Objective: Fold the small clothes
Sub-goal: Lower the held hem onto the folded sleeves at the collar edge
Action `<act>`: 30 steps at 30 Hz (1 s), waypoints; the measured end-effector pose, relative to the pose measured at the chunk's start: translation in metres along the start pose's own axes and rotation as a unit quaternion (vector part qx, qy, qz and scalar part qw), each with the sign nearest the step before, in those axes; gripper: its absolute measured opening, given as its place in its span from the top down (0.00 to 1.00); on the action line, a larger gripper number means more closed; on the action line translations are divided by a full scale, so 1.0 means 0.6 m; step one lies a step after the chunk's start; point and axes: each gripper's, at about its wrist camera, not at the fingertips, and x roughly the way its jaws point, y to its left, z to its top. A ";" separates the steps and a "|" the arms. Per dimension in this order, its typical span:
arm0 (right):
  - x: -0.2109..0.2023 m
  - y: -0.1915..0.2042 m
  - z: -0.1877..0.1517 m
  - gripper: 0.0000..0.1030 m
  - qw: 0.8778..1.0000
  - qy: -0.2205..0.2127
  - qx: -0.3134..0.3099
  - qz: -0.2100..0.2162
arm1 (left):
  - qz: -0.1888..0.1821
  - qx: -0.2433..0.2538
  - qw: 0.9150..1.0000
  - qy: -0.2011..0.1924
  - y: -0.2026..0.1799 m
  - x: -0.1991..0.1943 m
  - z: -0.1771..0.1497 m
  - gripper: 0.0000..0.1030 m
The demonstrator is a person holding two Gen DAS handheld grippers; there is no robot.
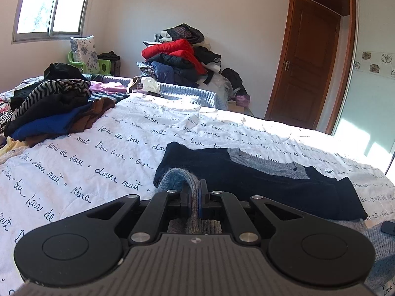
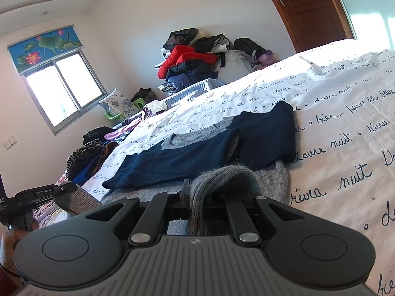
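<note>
L tool (image 1: 193, 194), R tool (image 2: 197, 192) pinching sweater (image 1: 259, 182) hem

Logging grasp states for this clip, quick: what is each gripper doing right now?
Left gripper: shut on the grey hem of the sweater.
Right gripper: shut on the sweater's grey hem too.

Left gripper (image 1: 194, 193), jaws closed on a bunched grey hem fold of a navy-and-grey knit sweater (image 1: 261, 185). The sweater lies flat on a white bedspread (image 1: 103, 157) printed with cursive script. A stack of dark clothes (image 1: 54, 108) sits at far left; a red jacket (image 1: 177, 51) tops the heap behind.
</note>
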 end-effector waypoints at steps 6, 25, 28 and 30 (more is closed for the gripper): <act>0.006 -0.012 0.012 0.92 1.000 -0.003 0.012 0.003 | 0.000 0.007 1.000 -0.001 -0.009 0.015 0.013 0.93; 0.029 -0.028 0.054 0.92 0.999 -0.030 0.017 0.000 | 0.019 0.016 0.999 -0.031 -0.004 0.037 0.055 0.93; 0.036 -0.033 0.065 0.92 0.999 -0.034 0.019 0.000 | 0.020 0.022 0.999 -0.039 -0.014 0.047 0.067 0.93; 0.044 -0.037 0.075 0.92 0.999 -0.034 0.024 0.002 | 0.020 0.023 0.999 -0.041 -0.019 0.055 0.072 0.93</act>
